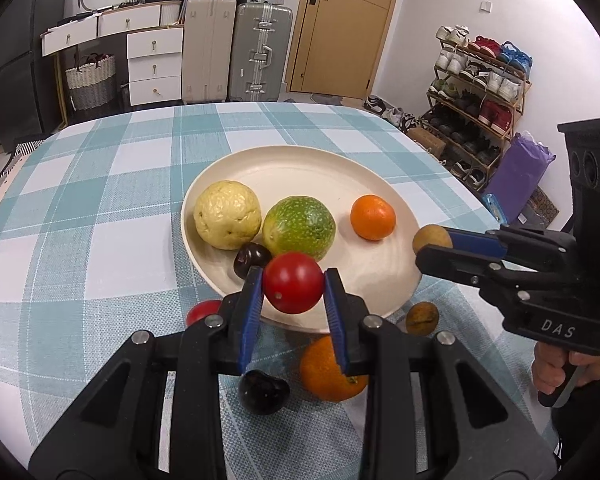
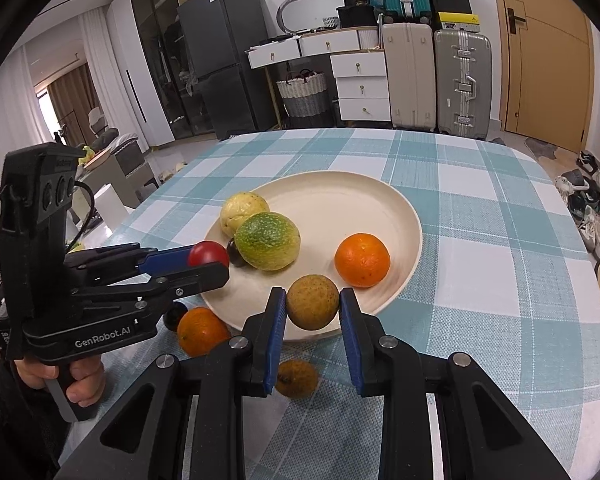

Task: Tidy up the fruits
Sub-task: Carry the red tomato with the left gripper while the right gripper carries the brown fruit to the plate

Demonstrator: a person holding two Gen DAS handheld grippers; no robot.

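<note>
A cream plate (image 1: 300,160) (image 2: 340,192) on the checked tablecloth holds a yellow fruit (image 1: 227,215), a green fruit (image 1: 299,227), a small orange (image 1: 372,217) and a dark cherry (image 1: 252,259). My left gripper (image 1: 293,280) is shut on a red tomato (image 1: 293,282) (image 2: 208,253) above the plate's near rim. My right gripper (image 2: 312,307) is shut on a brown longan (image 2: 312,307) (image 1: 431,238) over the plate's near right edge.
On the cloth in front of the plate lie a second red tomato (image 1: 202,311), a dark cherry (image 1: 263,392), an orange (image 1: 330,372) (image 2: 202,330) and a second longan (image 1: 421,317) (image 2: 297,378). The table edge (image 1: 460,184) falls off to the right.
</note>
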